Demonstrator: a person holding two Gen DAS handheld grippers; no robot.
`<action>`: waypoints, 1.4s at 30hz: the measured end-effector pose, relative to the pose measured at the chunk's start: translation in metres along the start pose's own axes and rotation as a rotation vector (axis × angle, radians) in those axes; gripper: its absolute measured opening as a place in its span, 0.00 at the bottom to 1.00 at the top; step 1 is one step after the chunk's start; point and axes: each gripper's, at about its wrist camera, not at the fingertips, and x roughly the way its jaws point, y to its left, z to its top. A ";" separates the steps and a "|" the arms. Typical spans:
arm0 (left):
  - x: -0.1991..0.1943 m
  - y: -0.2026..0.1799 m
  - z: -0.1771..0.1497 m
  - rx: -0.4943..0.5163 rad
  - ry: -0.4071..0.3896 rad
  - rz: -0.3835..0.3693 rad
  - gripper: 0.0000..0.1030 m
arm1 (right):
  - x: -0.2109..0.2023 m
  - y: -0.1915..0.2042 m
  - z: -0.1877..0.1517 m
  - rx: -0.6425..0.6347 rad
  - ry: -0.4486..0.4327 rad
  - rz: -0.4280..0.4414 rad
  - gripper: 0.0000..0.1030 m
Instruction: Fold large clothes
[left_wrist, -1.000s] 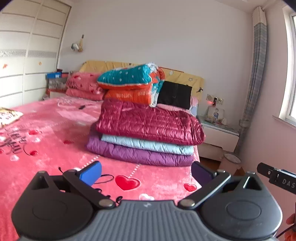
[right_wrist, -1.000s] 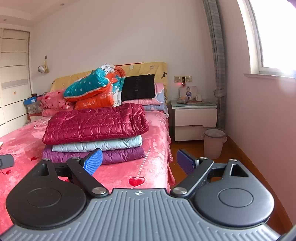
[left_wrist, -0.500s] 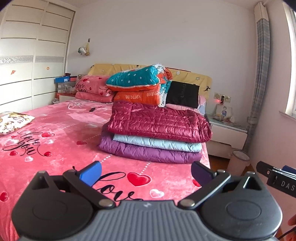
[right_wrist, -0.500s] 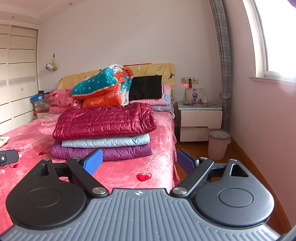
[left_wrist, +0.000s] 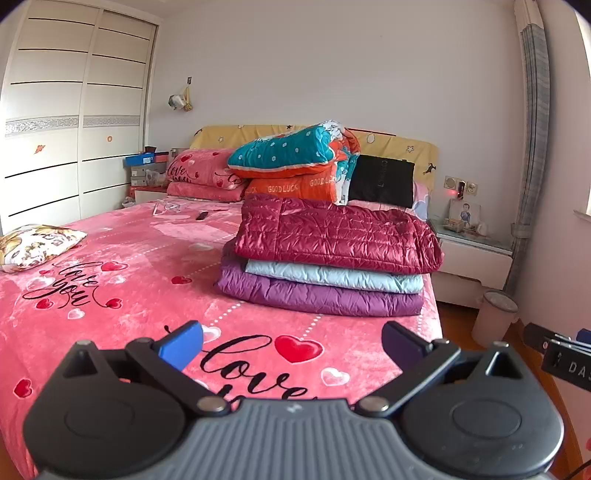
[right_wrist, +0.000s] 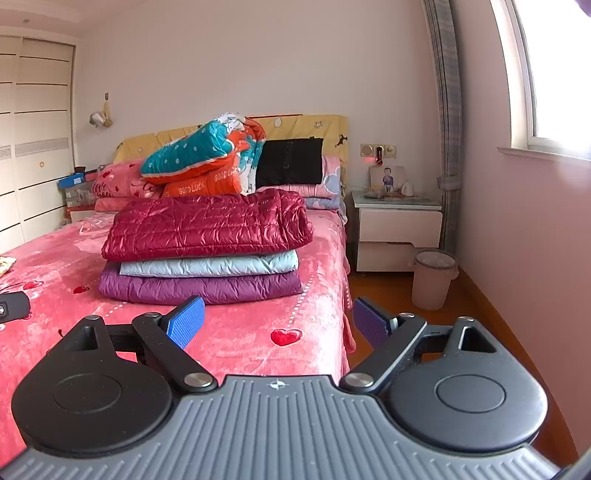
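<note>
On plush bedspread (left_wrist: 122, 258), 3 quilted folded jackets (left_wrist: 332, 258); both grippers (left_wrist: 291, 341) (right_wrist: 277, 319) gape empty.

Both wrist cameras look level from the bed's foot toward the headboard. Both share the folded jacket stack (left_wrist: 328, 258) (right_wrist: 207, 247), at 12 o'clock, near; the right view sits further right.
</note>
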 end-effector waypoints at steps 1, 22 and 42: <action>0.000 0.000 0.000 0.001 0.002 -0.001 0.99 | 0.001 0.000 0.000 0.001 0.000 0.000 1.00; 0.007 -0.013 -0.009 0.045 0.019 0.019 0.99 | 0.010 0.000 -0.005 0.005 0.026 0.003 1.00; 0.014 -0.017 -0.016 0.074 0.011 0.045 0.99 | 0.023 -0.002 -0.011 -0.013 0.065 0.009 1.00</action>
